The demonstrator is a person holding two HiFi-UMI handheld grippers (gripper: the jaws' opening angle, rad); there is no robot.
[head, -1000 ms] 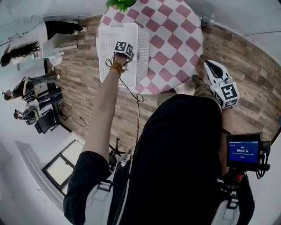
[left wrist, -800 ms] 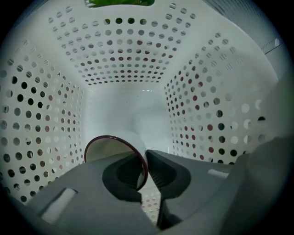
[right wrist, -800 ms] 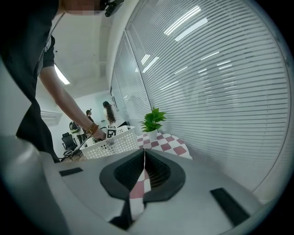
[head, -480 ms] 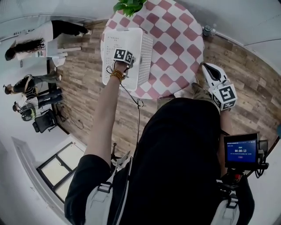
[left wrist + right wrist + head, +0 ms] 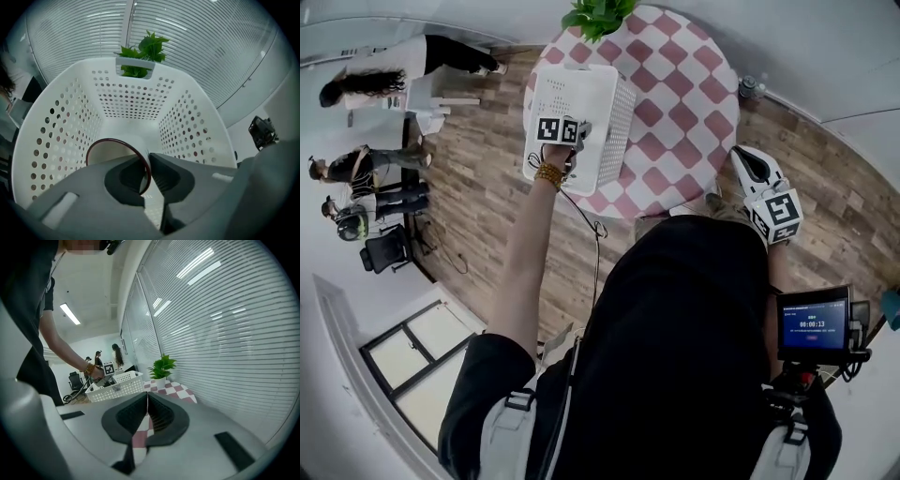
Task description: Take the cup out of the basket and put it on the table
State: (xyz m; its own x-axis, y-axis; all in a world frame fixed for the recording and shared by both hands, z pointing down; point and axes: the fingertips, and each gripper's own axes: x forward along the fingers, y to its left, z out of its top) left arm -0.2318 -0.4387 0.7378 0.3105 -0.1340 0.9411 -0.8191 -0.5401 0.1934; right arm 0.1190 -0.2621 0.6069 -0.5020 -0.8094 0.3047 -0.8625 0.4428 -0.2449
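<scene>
A white perforated basket (image 5: pixel 591 89) stands on the round pink-and-white checked table (image 5: pixel 684 89). Inside the basket lies a pale cup (image 5: pixel 110 152) with a dark red rim. My left gripper (image 5: pixel 149 172) reaches down into the basket and is shut on the cup's wall at the rim, one jaw inside the cup and one outside. In the head view the left gripper (image 5: pixel 578 133) sits over the basket's near part. My right gripper (image 5: pixel 744 161) hangs at the table's near right edge, shut and empty (image 5: pixel 147 411).
A green potted plant (image 5: pixel 598 14) stands at the table's far edge behind the basket. A small dark bottle (image 5: pixel 748 87) stands on the wood floor to the right of the table. Several people (image 5: pixel 366 178) and a chair are at the far left. Window blinds (image 5: pixel 187 42) run behind the table.
The head camera has shifted, so table and basket sit lower and further right in view. The left gripper stays in the basket on the cup. The right gripper stays by the table edge.
</scene>
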